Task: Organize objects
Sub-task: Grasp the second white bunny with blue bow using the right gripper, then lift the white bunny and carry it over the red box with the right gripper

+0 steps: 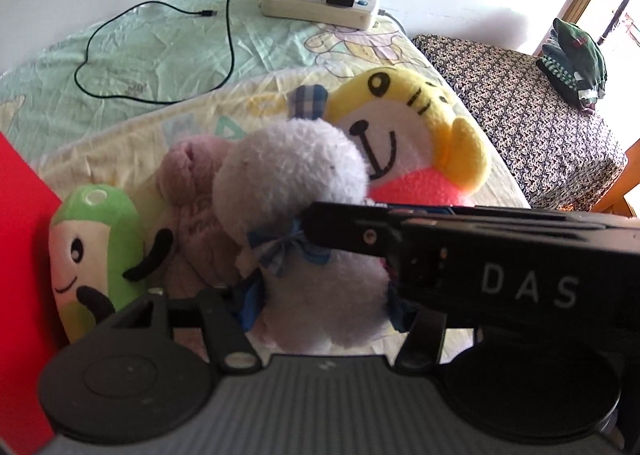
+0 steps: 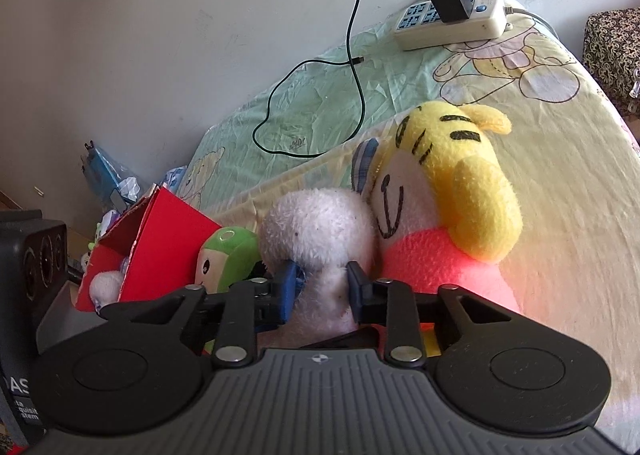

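A white plush toy (image 1: 288, 171) with a blue checked bow lies among other toys on the bed. My right gripper (image 2: 323, 287) is shut on its neck, blue pads pressing in from both sides. In the left wrist view the right gripper (image 1: 310, 223) reaches in from the right. My left gripper (image 1: 324, 311) is open, a finger on either side of the toy's lower body. A yellow tiger plush (image 2: 448, 215) in pink leans against the white toy's right side. A green plush (image 1: 96, 255) and a pinkish-brown plush (image 1: 192, 195) lie to its left.
An open red box (image 2: 160, 239) stands left of the toys with a white plush (image 2: 106, 283) inside. A power strip (image 1: 320, 3) with a charger and a looping black cable (image 1: 160, 51) lie on the bed (image 1: 168, 31) by the wall. A patterned bench (image 1: 520, 115) stands to the right.
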